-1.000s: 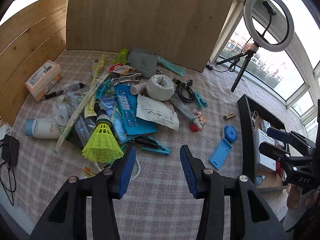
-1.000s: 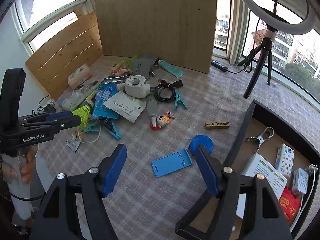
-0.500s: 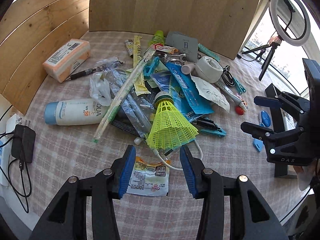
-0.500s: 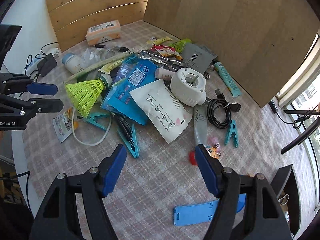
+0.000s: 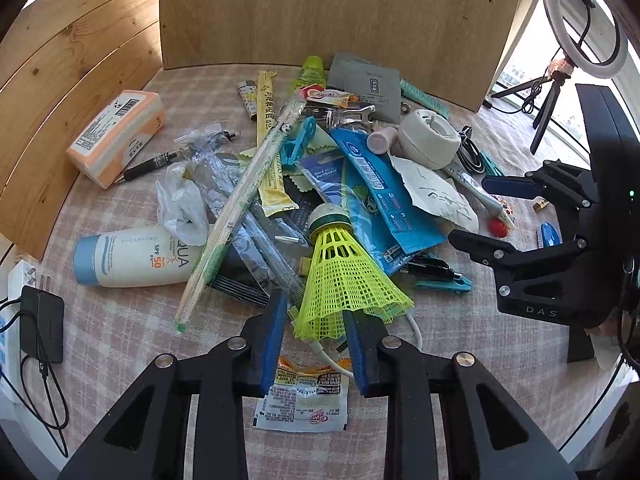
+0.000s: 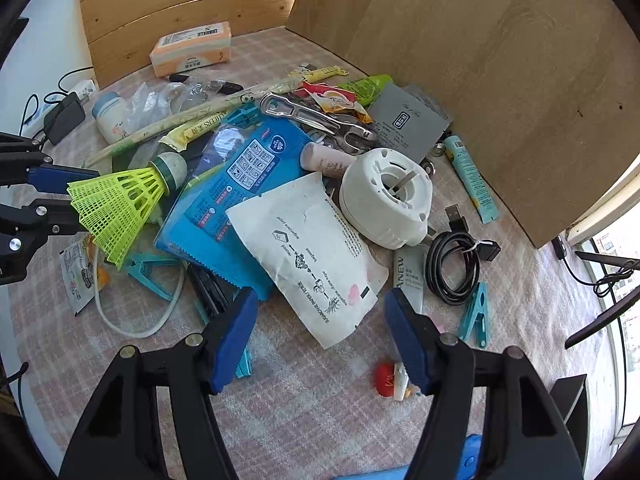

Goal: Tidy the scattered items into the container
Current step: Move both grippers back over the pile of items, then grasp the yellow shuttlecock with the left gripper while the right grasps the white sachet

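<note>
A yellow plastic shuttlecock (image 5: pixel 344 276) rests on a heap of packets, pens and clips, cork end up. My left gripper (image 5: pixel 316 320) straddles the skirt's lower rim. Its jaws are closing and a thin gap still shows at the left pad. The right wrist view shows that left gripper (image 6: pixel 66 202) at the far left around the same shuttlecock (image 6: pixel 120 204). My right gripper (image 6: pixel 320 320) stands wide over the near corner of a white paper packet (image 6: pixel 304 248), its jaws narrowing slightly without touching it. A corner of the black container (image 6: pixel 570 394) shows low right.
A sunscreen bottle (image 5: pixel 136 256), a tissue pack (image 5: pixel 116 136), a white round device (image 5: pixel 428 140) and a coiled black cable (image 6: pixel 452 268) lie around the heap. Wooden boards wall the back and left. A charger (image 5: pixel 40 328) sits at the left edge, a ring light (image 5: pixel 580 20) far right.
Both grippers came down toward the heap. The left one settled around the shuttlecock's skirt and its jaws narrowed. The right one swung from beside the container to the white packet.
</note>
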Demonstrator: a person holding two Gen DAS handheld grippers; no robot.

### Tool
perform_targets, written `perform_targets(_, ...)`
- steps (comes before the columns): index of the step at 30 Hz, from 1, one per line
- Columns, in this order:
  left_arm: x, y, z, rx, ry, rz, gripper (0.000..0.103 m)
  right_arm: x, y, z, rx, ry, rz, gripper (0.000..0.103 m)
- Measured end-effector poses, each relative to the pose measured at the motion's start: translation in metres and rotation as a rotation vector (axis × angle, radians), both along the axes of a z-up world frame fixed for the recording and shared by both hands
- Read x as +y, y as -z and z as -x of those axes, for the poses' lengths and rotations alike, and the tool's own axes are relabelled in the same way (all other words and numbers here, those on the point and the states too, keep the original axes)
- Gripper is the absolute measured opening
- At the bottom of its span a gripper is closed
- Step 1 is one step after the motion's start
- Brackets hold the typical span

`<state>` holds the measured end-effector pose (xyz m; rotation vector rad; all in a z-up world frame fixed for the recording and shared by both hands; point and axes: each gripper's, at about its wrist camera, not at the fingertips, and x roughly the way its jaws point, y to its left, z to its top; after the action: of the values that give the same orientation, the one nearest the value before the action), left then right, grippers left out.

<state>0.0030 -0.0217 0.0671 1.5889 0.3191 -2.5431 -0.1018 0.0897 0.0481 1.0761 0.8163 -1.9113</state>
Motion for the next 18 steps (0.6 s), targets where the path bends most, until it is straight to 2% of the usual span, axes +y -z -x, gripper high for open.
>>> perform_targets(3, 0.002, -0.001, 0.004, 0.003, 0.003, -0.005, 0.019, -0.004, 0.005, 0.005, -0.003, 0.008, -0.006, 0.064)
perform_targets(5, 0.003, -0.001, 0.007, 0.003, 0.002, -0.009, 0.015, -0.003, 0.005, 0.01, -0.016, 0.024, -0.004, 0.054)
perform_targets(10, 0.006, -0.003, 0.012, 0.011, 0.002, -0.011, 0.014, 0.006, -0.005, 0.023, -0.041, 0.067, 0.038, 0.046)
perform_targets(15, 0.006, -0.003, 0.021, 0.008, 0.003, -0.012, 0.009, 0.001, -0.006, 0.029, -0.032, 0.076, 0.039, 0.044)
perform_targets(16, 0.006, -0.003, 0.022, 0.008, 0.003, -0.015, 0.009, -0.001, -0.005, 0.03, -0.031, 0.076, 0.035, 0.037)
perform_targets(17, 0.005, -0.003, 0.023, 0.008, 0.0, -0.021, 0.007, -0.003, -0.004, 0.031, -0.034, 0.08, 0.031, 0.025)
perform_targets(18, 0.003, -0.002, 0.024, 0.007, -0.006, -0.029, 0.006, -0.004, -0.003, 0.032, -0.037, 0.087, 0.032, 0.024)
